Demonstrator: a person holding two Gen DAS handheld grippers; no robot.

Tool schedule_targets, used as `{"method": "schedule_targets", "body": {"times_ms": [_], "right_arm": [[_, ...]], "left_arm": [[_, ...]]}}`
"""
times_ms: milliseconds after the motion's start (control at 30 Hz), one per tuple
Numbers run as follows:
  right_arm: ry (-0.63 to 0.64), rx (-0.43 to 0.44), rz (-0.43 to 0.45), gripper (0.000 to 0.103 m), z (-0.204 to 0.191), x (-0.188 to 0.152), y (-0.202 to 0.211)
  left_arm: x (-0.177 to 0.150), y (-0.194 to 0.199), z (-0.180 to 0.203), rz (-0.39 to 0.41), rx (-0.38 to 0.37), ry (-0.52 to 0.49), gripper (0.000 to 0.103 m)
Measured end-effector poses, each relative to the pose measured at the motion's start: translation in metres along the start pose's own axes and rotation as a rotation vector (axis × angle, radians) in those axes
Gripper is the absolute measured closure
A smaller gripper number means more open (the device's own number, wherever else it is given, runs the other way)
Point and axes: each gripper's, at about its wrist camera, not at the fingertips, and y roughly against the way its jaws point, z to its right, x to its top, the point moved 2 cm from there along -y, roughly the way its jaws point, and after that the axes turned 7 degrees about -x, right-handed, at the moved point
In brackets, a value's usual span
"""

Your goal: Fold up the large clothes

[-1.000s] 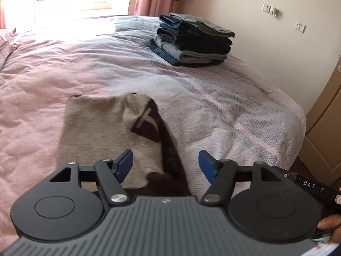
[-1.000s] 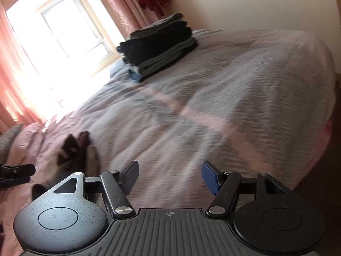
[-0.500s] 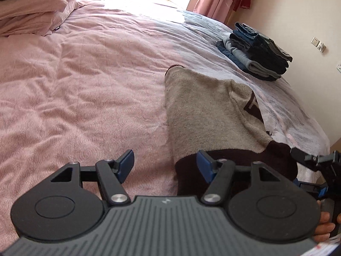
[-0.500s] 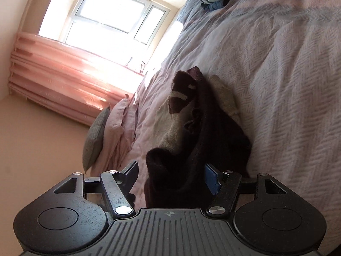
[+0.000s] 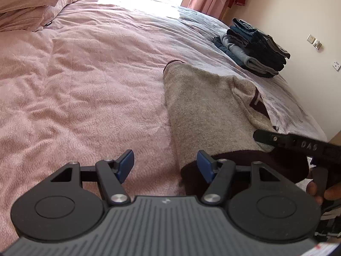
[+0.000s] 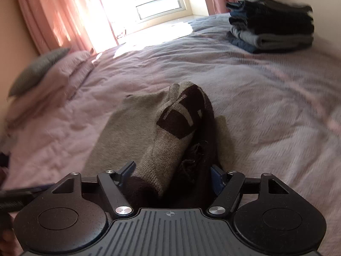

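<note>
A grey-beige knit sweater [image 5: 202, 111] with a dark brown hem and a brown patterned panel lies on the pink bed cover, its right side folded over. My left gripper [image 5: 165, 167] is open at the hem's near left corner; its right pad overlaps the dark hem while the left pad is over bare cover. In the right wrist view the bunched sweater [image 6: 170, 140] fills the gap of my right gripper [image 6: 171, 175], whose jaws are closing around it. The right gripper's black finger [image 5: 283, 139] also shows at the sweater's right side, with a hand [image 5: 315, 189] below it.
A stack of folded dark and blue clothes [image 5: 253, 49] [image 6: 270, 25] sits at the far right of the bed. Pink pillows [image 5: 27, 6] and a grey cushion [image 6: 40, 68] lie at the far left. The bed cover [image 5: 85, 85] stretches to the left; a wall stands right.
The left gripper shifted from over the sweater to its left hem corner. The right gripper swung from bare bed cover onto the sweater's right hem, rolled level, and its jaws narrowed around the bunched cloth.
</note>
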Motion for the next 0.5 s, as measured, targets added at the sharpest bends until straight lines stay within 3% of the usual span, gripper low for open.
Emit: {"method": "schedule_targets", "body": {"times_ms": [33,167,233,333,400,467,500], "right_arm": [[0.011,0.003,0.042,0.076,0.001,-0.003,0.003],[-0.162,0.132,0.228,0.085,0.023,-0.014,0.033],[-0.255,0.123,0.221,0.085,0.039,-0.027,0.034],[-0.411,0.11,0.058,0.081,0.068,-0.05,0.0],[-0.473,0.147,0.078,0.072,0.076,-0.052,0.003],[-0.475,0.147,0.082,0.051,0.077,-0.047,0.01],[-0.463,0.138,0.084,0.05,0.075,-0.046,0.012]], "left_arm": [[0.002,-0.001,-0.001,0.003,0.004,-0.002,0.042],[0.01,-0.002,-0.001,0.024,0.005,-0.03,0.042],[0.014,-0.003,0.0,0.037,-0.011,-0.046,0.042],[0.016,-0.014,0.003,0.027,-0.032,-0.065,0.042],[0.016,-0.025,0.004,0.007,-0.038,-0.065,0.042],[0.014,-0.033,0.004,0.002,-0.028,-0.067,0.042],[0.013,-0.036,0.003,0.0,-0.019,-0.068,0.042]]}}
